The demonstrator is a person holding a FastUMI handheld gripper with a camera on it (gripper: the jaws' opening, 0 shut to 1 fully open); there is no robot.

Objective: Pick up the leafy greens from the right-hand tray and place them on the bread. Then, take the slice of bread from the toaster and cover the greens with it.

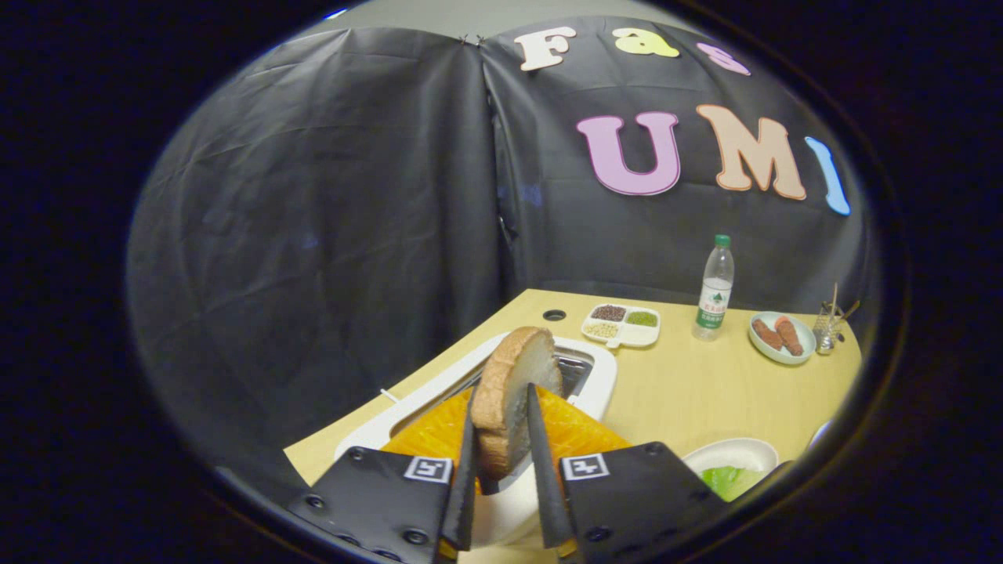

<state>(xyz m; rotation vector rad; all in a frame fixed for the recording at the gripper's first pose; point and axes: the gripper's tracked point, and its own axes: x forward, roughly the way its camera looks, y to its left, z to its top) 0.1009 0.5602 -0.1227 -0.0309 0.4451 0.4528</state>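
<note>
gripper (501, 439) clamped on bread slice (513, 392), both fingers (541, 462) pressing its faces, slice upright above white toaster (595, 384) slot | leafy greens (729, 479) in white bowl (733, 453) at 3 o'clock of fingers | divided snack tray (623, 323), water bottle (715, 290), sausage plate (781, 337) at 1 o'clock, far on bench (689, 384)

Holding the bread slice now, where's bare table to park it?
Gripper holds the bread slice, jaws on both faces. Bare table lies between toaster, sectioned dish, bottle and greens bowl. Far right is crowded.
</note>
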